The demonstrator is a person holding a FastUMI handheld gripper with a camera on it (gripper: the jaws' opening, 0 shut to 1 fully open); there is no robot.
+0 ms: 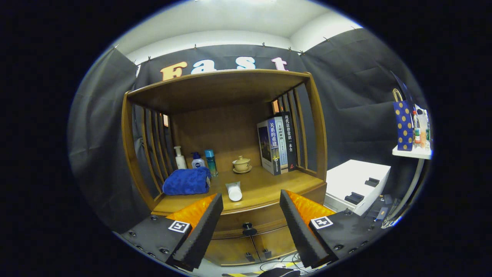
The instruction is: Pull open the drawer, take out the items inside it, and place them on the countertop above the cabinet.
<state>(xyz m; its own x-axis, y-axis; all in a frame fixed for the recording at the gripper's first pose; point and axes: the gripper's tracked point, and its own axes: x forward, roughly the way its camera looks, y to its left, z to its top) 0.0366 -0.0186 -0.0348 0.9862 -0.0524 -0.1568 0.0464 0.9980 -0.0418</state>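
A wooden cabinet [315, 127] with a slatted open shelf stands ahead of me. Its countertop [265, 188] holds a white tube [234, 191] lying near the front edge and a folded blue towel [187, 181] at the left. Under the countertop the drawer [234, 223] is closed, with a dark knob [248, 229] at its middle. My gripper [251, 217] is open and empty. The knob sits between and a little beyond its fingertips, apart from them.
At the back of the countertop stand a white pump bottle [179, 157], a small blue-capped bottle [197, 160], a teal bottle [210, 162], a lidded teacup on a saucer [241, 164] and upright books [277, 142]. A white box [357, 181] sits right of the cabinet. Two small doors [250, 246] lie below the drawer.
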